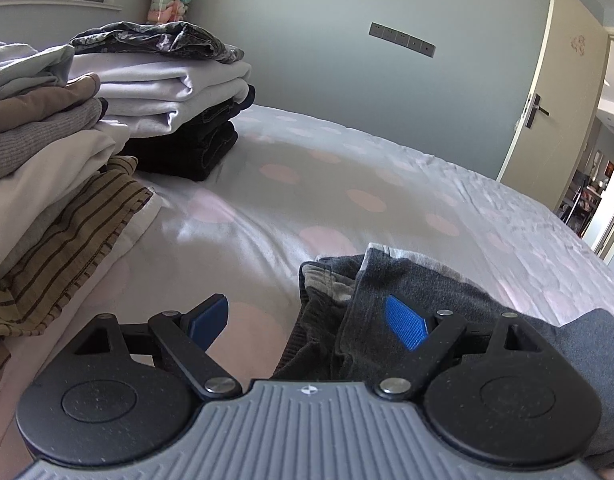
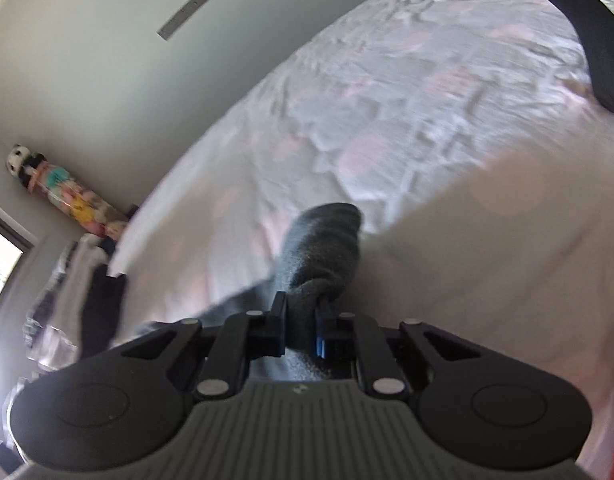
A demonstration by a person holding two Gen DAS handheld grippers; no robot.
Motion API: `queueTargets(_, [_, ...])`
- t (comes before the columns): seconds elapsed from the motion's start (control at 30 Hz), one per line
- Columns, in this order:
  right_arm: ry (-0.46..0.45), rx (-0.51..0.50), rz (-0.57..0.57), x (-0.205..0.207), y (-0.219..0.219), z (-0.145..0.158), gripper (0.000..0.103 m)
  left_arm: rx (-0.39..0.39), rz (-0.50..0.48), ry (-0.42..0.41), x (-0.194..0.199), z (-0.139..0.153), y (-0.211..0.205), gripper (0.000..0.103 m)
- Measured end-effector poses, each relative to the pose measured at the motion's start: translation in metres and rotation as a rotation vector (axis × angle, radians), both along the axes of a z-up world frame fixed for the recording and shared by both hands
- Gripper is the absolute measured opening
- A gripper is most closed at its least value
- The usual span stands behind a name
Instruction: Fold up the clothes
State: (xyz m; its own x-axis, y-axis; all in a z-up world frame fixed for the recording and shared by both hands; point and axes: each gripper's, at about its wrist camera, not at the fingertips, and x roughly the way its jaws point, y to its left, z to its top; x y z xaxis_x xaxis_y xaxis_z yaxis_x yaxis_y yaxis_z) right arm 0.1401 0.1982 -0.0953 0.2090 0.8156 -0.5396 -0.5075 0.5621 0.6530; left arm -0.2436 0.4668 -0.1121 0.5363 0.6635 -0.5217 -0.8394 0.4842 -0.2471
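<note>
On the bed point(image 1: 291, 184), at far left, folded stacks point(image 1: 67, 128); beside them the left gripper point(image 1: 307, 320) is spread wide, its right pad resting on a grey garment point(image 1: 387, 292) lying crumpled on the sheet. Right gripper point(image 2: 301, 328): pinched on a fold of grey cloth point(image 2: 323, 244) above the bed

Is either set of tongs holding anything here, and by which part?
Right tongs pinch a bunched fold of dark grey garment. Left tongs are open, holding nothing.

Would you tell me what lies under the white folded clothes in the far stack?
Under the white folded clothes sits a black folded garment on the bed sheet. A dark patterned garment lies on top. Deeper layers are hidden.
</note>
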Motion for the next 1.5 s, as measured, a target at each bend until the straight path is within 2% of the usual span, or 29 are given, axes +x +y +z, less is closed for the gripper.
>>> queueTargets(0.27, [0.02, 0.09, 0.065, -0.052, 0.062, 0.073, 0.013, -0.062, 0.014, -0.005, -0.014, 0.007, 0.006, 0.102])
queueTargets(0.4, [-0.002, 0.106, 0.124, -0.089, 0.108, 0.096, 0.013, -0.098, 0.034, 0.002, -0.023, 0.01, 0.013, 0.102])
queueTargets(0.5, [-0.005, 0.11, 0.183, -0.121, 0.144, 0.101, 0.013, -0.122, 0.041, -0.012, -0.032, 0.013, 0.018, 0.102])
queueTargets(0.6, [-0.007, 0.098, 0.25, -0.154, 0.179, 0.094, 0.013, -0.144, 0.046, -0.033, -0.041, 0.016, 0.024, 0.102])
queueTargets(0.73, [-0.005, 0.026, 0.335, -0.192, 0.219, 0.063, 0.013, -0.16, 0.053, -0.045, -0.052, 0.018, 0.031, 0.102])
queueTargets(0.93, [0.0, -0.098, 0.406, -0.214, 0.257, 0.013, 0.014, -0.171, 0.061, -0.024, -0.057, 0.012, 0.041, 0.102])
queueTargets(1.03, [-0.013, -0.127, 0.424, -0.216, 0.261, 0.008, 0.018, -0.166, 0.054, -0.023, -0.056, 0.011, 0.043, 0.102])
queueTargets(1.1, [-0.037, -0.116, 0.438, -0.217, 0.257, 0.016, 0.026, -0.161, 0.047, -0.027, -0.056, 0.012, 0.042, 0.102])
queueTargets(1.13, [-0.052, -0.107, 0.445, -0.217, 0.254, 0.021, 0.039, -0.157, 0.045, -0.029, -0.056, 0.013, 0.041, 0.102])
queueTargets(1.17, [-0.065, -0.095, 0.452, -0.217, 0.25, 0.026, 0.045, -0.153, 0.044, -0.032, -0.056, 0.013, 0.04, 0.102])
queueTargets(1.37, [-0.162, -0.036, 0.453, -0.202, 0.206, 0.055, 0.046, -0.118, -0.012, -0.096, -0.057, 0.024, 0.029, 0.102])
queueTargets(1.5, [-0.185, -0.083, 0.377, -0.174, 0.171, 0.041, 0.046, -0.083, -0.074, -0.143, -0.054, 0.032, 0.018, 0.102])
